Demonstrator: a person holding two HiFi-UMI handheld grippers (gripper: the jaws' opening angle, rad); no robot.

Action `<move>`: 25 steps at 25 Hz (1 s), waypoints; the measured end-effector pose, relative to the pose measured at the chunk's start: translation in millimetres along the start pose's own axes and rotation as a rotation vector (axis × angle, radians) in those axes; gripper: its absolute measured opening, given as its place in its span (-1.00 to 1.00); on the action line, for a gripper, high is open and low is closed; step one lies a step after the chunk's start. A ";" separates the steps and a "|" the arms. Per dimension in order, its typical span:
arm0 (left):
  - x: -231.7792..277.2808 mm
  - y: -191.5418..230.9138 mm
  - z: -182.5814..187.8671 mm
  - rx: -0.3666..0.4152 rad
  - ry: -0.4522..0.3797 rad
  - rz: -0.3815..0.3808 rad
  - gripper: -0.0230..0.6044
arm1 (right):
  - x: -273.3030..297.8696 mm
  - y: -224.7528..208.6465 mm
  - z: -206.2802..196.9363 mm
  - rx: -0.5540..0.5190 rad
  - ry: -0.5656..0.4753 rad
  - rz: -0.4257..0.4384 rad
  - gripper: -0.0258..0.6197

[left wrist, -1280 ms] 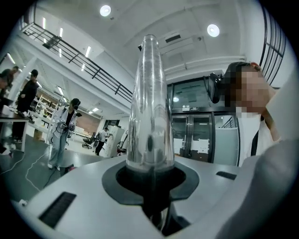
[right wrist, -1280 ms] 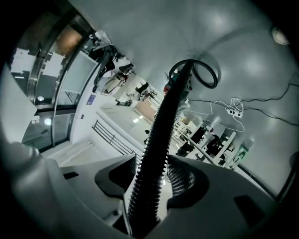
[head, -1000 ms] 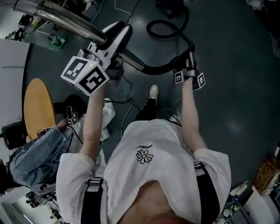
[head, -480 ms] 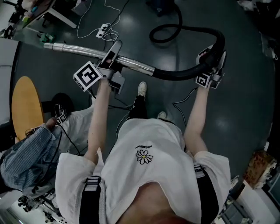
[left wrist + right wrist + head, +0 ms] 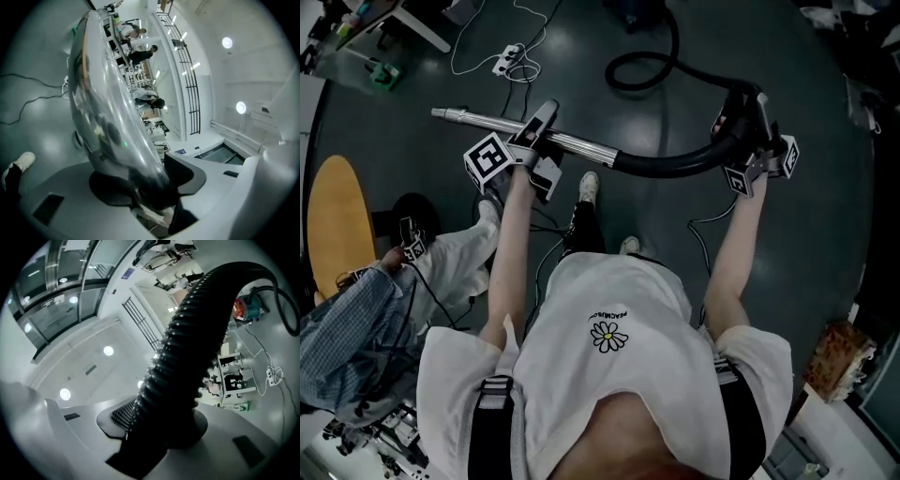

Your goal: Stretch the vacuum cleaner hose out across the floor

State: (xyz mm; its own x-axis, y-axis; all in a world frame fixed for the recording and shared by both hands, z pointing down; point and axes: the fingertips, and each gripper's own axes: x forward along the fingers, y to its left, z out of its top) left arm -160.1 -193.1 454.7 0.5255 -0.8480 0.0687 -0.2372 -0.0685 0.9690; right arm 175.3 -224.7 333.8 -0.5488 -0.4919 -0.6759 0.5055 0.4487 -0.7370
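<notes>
The vacuum's chrome wand [image 5: 487, 122] runs level from the left to where it joins the black ribbed hose [image 5: 675, 161]. The hose bends up at the right and loops back toward the vacuum body [image 5: 637, 9] at the top edge. My left gripper [image 5: 530, 150] is at the wand's handle end. Its jaws are opening, with the shiny tube [image 5: 108, 117] between them and my left gripper [image 5: 145, 187] not clamping it. My right gripper [image 5: 748, 141] is shut on the hose [image 5: 187, 348] at its bend, and my right gripper [image 5: 159, 423] has both pads against the ribs.
A round wooden table [image 5: 337, 225] stands at the left. A seated person in a checked shirt [image 5: 347, 328] is at the lower left. A power strip with cable [image 5: 508, 61] lies beyond the wand. My own shoe [image 5: 589, 185] is under the wand. A cardboard box [image 5: 830, 361] sits lower right.
The wand has come down from close under the camera to a lower, level position. My right gripper has carried the hose out to the right. The left jaws have opened.
</notes>
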 end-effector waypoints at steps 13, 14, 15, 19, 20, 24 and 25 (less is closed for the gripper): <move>-64.4 -9.9 -237.4 -0.941 0.694 -0.313 -0.25 | 0.1 93.2 37.2 -0.052 -0.127 0.100 -0.39; -63.5 -17.8 -239.3 -0.924 0.699 -0.331 -0.25 | 2.9 97.7 38.5 -0.052 -0.130 0.103 -0.39; -62.7 -25.7 -240.7 -0.902 0.709 -0.350 -0.25 | 5.7 102.4 40.1 -0.051 -0.135 0.107 -0.39; -87.1 -54.0 -236.5 -0.861 0.830 -0.456 -0.25 | 16.3 118.8 43.8 -0.057 -0.135 0.113 -0.39; -99.6 -57.1 -232.3 -0.830 0.854 -0.474 -0.25 | 19.2 120.2 41.8 -0.069 -0.117 0.105 -0.40; -116.3 -34.6 -197.5 -0.430 0.778 -0.384 -0.25 | 36.1 95.3 -3.0 -0.232 0.156 -0.024 -0.52; -109.5 -31.5 -182.3 -0.299 0.725 -0.359 -0.25 | 42.1 81.9 -27.0 -0.291 0.283 -0.084 -0.52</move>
State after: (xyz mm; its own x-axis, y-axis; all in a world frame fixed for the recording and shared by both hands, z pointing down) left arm -61.3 -2.3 459.9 0.9434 -0.2496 -0.2183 0.2150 -0.0409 0.9758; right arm 175.6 -188.4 244.9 -0.7620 -0.3297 -0.5574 0.2636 0.6282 -0.7320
